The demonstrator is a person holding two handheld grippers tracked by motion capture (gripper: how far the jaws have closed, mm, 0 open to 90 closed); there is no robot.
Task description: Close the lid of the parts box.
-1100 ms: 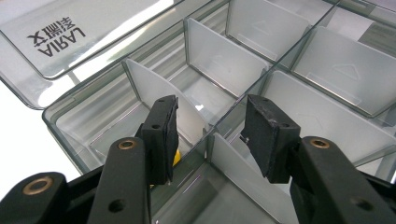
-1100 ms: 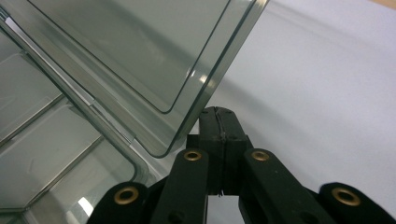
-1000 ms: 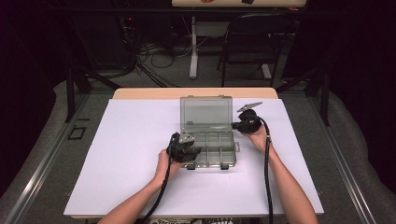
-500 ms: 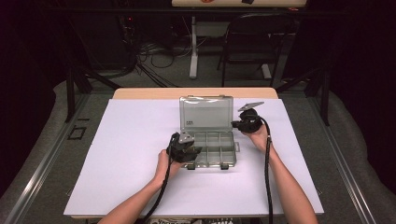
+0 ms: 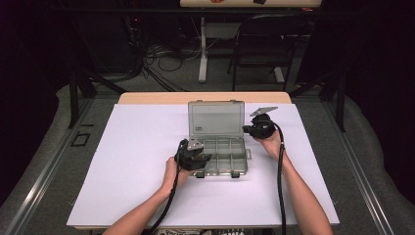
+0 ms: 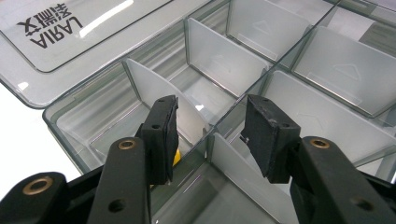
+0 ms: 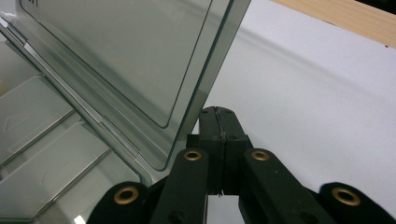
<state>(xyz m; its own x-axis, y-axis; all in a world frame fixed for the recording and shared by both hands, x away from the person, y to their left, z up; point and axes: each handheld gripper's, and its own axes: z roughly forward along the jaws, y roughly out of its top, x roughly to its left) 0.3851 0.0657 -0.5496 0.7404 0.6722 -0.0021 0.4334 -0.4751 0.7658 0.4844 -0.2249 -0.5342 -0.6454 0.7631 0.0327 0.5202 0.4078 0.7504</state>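
Two grippers on one clear organizer box (image 5: 222,152), mid-frame on the white sheet (image 5: 137,166) in the high view. Lid (image 5: 216,118) stands up at the back, roughly upright.

Left gripper (image 6: 210,128): jaws apart, hovering over the box's near-left corner, straddling a divider junction. Nothing between them. Right gripper (image 7: 218,122): jaws pressed together, tip just beside the lid's lower right corner; it looks like it's nudging or steadying the lid from behind, contact not certain.

Likely step: open the lid fully or hold it while the left reaches in. To do it well:
- push low near the hinge, slowly; thin plastic, box is light and will slide on the sheet
- left should brace the front wall, not the dividers, since they look removable
- keep the closed tip flat against the lid edge so it doesn't slip past

Box: smoky transparent plastic, grid of compartments with pale dividers, printed label upper left in the left gripper view. Compartments look empty, bar a small yellow bit (image 6: 176,157) behind the left jaw; can't identify it. Two latches (image 5: 218,174) on the front edge.
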